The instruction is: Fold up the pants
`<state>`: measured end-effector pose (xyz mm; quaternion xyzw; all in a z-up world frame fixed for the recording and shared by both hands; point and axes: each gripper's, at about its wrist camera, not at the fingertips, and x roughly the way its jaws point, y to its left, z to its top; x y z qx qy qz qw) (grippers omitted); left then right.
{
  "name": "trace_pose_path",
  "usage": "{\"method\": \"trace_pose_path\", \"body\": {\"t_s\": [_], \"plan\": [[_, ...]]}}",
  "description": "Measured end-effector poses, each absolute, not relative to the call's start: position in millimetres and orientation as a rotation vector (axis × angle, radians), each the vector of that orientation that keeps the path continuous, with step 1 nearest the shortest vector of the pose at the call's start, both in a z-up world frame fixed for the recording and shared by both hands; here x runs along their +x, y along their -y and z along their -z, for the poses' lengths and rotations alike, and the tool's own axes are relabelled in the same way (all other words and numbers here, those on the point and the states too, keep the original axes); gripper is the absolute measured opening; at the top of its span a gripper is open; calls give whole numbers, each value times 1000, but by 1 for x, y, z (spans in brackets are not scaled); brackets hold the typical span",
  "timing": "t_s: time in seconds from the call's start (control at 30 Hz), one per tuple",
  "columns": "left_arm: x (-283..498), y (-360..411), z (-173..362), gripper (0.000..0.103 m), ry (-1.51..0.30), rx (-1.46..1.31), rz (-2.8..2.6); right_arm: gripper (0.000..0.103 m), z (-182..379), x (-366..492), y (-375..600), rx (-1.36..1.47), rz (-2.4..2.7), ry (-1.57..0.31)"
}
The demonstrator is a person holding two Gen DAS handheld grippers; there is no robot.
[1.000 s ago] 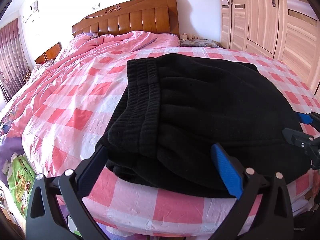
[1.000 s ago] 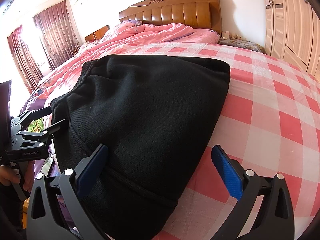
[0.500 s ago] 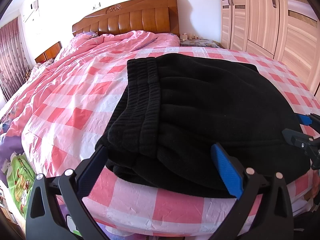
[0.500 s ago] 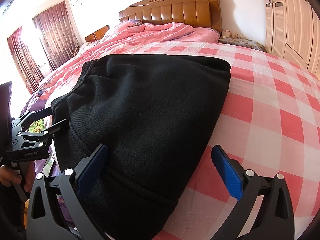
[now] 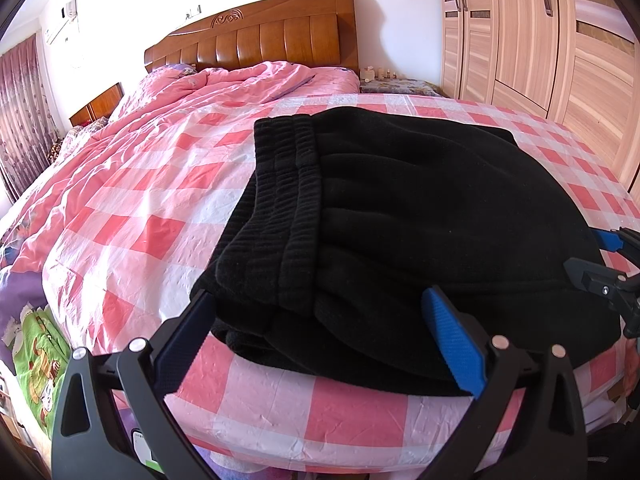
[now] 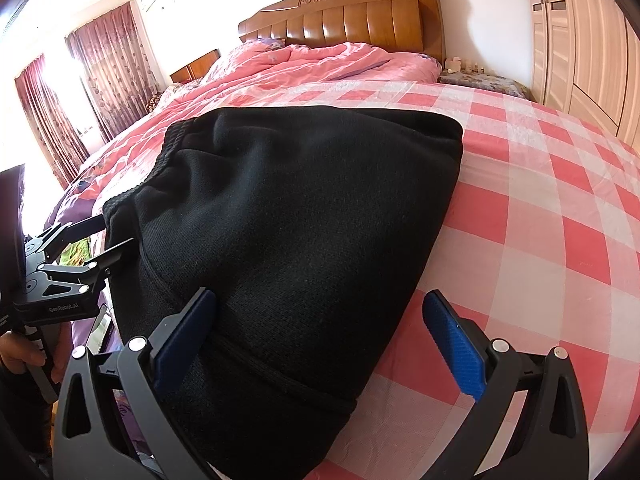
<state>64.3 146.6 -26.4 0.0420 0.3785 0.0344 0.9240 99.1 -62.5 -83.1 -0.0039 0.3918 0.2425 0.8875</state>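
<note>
Black fleece pants (image 5: 420, 208) lie folded into a thick bundle on the pink-and-white checked sheet (image 5: 132, 232), near the bed's front edge. Their ribbed waistband (image 5: 280, 200) faces left. My left gripper (image 5: 316, 298) is open at the bundle's near left corner, its fingers (image 5: 452, 340) spread wide around the fabric edge. In the right wrist view the same pants (image 6: 300, 208) fill the middle. My right gripper (image 6: 320, 297) stands open at their near right corner, one finger against the cloth. Each gripper shows in the other's view: the right gripper (image 5: 588, 252), the left gripper (image 6: 116, 232).
A rumpled pink duvet (image 5: 224, 84) and wooden headboard (image 5: 260, 36) lie at the far end of the bed. A wooden wardrobe (image 5: 540, 48) lines the right wall. Curtains (image 6: 100, 80) hang at the left. A person's hand (image 6: 24, 356) holds the left gripper's handle.
</note>
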Motion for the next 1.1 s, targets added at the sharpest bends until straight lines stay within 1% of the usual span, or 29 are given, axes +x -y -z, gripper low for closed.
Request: {"method": "trace_pose_path", "body": {"t_s": [0.4, 0.6, 0.7, 0.73, 0.83, 0.9, 1.1], "plan": [[64, -145, 27, 102, -785, 89, -73, 99, 82, 99, 62, -20, -492, -825], [62, -136, 17, 102, -840, 135, -110, 99, 65, 82, 62, -93, -488, -911], [45, -123, 5, 102, -787, 244, -193, 99, 54, 53, 61, -186, -483, -880], [36, -113, 0, 102, -742, 309, -224, 99, 51, 41, 63, -192, -486, -862], [17, -96, -10, 102, -655, 392, -287, 99, 44, 17, 70, -168, -485, -824], [7, -85, -17, 102, -620, 395, -304, 99, 41, 5, 74, -167, -463, -793], [-11, -60, -30, 102, -579, 265, -234, 99, 34, -10, 88, -132, -424, -743]]}}
